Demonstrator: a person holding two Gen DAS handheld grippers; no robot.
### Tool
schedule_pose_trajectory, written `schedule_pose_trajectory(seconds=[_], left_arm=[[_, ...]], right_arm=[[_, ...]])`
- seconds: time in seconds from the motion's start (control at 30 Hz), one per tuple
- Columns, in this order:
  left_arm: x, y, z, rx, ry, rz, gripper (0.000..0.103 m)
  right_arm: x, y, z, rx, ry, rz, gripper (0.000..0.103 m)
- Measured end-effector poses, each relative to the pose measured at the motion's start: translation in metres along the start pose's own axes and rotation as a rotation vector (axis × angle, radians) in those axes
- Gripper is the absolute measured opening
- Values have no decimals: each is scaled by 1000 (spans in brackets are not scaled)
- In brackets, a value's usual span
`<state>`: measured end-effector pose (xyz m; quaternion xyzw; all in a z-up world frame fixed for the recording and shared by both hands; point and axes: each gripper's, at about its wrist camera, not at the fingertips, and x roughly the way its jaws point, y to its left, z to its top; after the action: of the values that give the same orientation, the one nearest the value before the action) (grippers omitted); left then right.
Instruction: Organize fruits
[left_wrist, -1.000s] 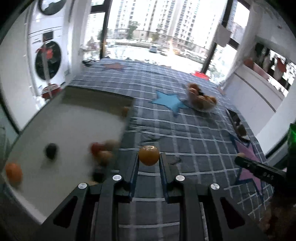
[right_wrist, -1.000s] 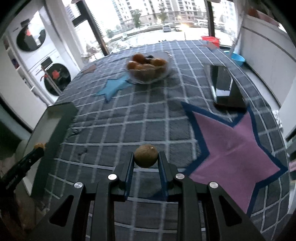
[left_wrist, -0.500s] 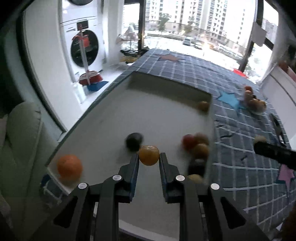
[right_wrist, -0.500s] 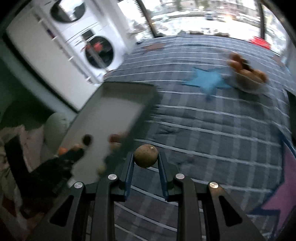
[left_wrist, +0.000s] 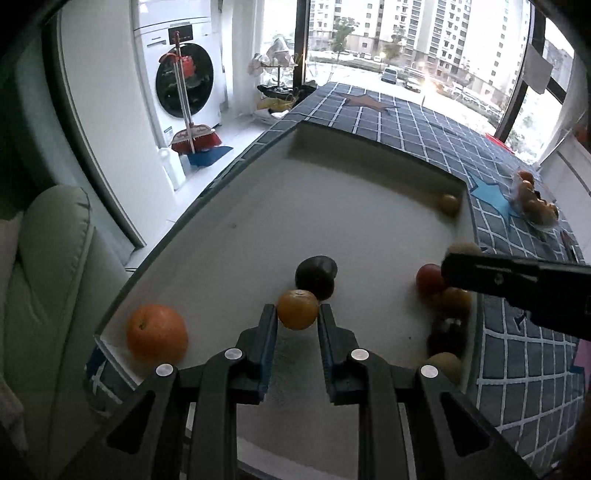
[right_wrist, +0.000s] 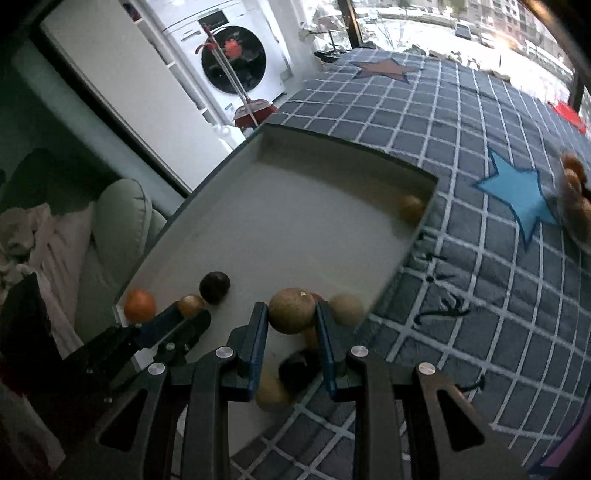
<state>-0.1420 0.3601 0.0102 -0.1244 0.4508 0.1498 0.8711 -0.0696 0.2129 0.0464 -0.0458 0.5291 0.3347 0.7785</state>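
Observation:
My left gripper (left_wrist: 297, 312) is shut on a small orange fruit (left_wrist: 297, 309) and hangs over the near part of a wide white tray (left_wrist: 369, 155). A dark round fruit (left_wrist: 316, 277) lies on the tray floor just beyond it. My right gripper (right_wrist: 291, 312) is shut on a brown round fruit (right_wrist: 291, 311) above the tray's near right corner, where several fruits cluster (left_wrist: 445, 306). A big orange (left_wrist: 157, 338) rests in the near left corner and a tan fruit (left_wrist: 449, 204) in the far right corner. A clear bowl of fruit (left_wrist: 533, 203) stands on the checked cloth.
The tray (right_wrist: 351, 147) lies on a dark checked cloth with star patches (right_wrist: 517, 199). Left of the table are a pale cushioned seat (left_wrist: 48, 266), a washing machine (left_wrist: 181, 70) and a red broom (left_wrist: 192, 136). Large windows run along the far side.
Both grippers swung left from over the checked cloth to over the white tray, each keeping its fruit. The fruit bowl shifted to the far right of both views.

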Motion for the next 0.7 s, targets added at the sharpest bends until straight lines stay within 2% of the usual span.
schedule_pose_trajectory(seconds=[0.27,0.33,0.37,0.4,0.47,0.5,0.53,0.57,0.6,0.63,0.7], left_arm=[[3,-2,0,5,4,-2,24],[4,-2,0,10,7,-3,24],[4,-3,0,13,9,-3,24],[5,-3,-1,17,11,-4,24],[5,-3,-3,24,13,-8,24],[5,-3,-4,25,17,-6,34],[4,-3,-4,26,22,-3,49],[2,-3,-3,19,19,5,92],[-1,-2,-3,8,6,8,102],[-7,0,-4,-6,-23,2,102],[-15,0,-4,-8,-43,-29,102]], right_arm=[[9,2,6,-31,32,-18,30],[12,6,8,-50,53,-12,53],[12,8,9,-57,58,-13,76],[10,10,9,-66,50,-21,85],[5,13,11,-85,32,-40,85],[4,14,12,-91,32,-39,85],[1,14,12,-93,32,-41,85],[-1,14,12,-95,31,-44,86],[-3,14,12,-95,28,-47,87],[-5,14,11,-93,26,-49,89],[-9,11,9,-86,24,-51,103]])
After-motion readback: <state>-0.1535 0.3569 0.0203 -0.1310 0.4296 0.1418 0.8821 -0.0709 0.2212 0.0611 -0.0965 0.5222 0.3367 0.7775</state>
